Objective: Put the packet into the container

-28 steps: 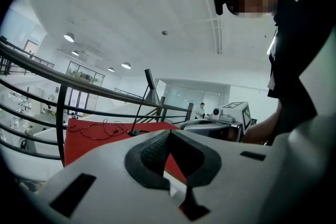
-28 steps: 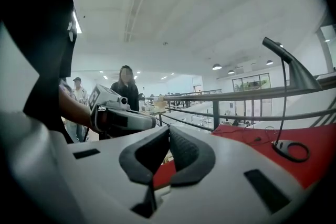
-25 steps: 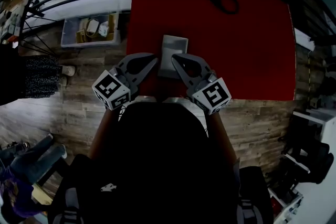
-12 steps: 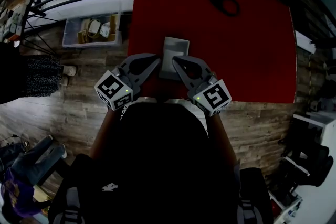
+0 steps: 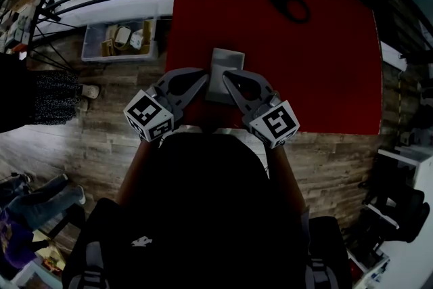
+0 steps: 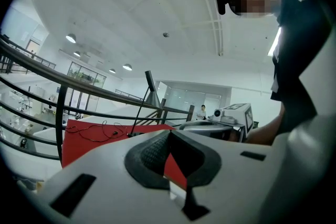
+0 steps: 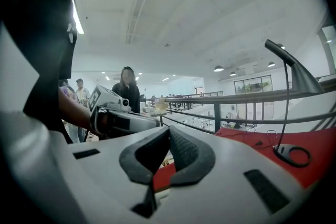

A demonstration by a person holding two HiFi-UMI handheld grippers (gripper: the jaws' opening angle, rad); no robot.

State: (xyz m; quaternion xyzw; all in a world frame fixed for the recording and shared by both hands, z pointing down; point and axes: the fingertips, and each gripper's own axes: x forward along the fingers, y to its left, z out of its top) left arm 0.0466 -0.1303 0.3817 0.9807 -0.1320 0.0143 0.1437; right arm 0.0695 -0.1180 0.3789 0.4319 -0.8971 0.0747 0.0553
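Head view: the container lies with its long axis pointing away from the person (on the red table). The left gripper and right gripper are both pinched closed, empty.

The head view is dim and underexposed, bent at its edges. Both gripper views are bright under ceiling lamps, with black rounded corners.

Red desk, black looped cable, clear plastic box
Cable near the desk's far edge; box on the wood-plank floor beside its left edge.
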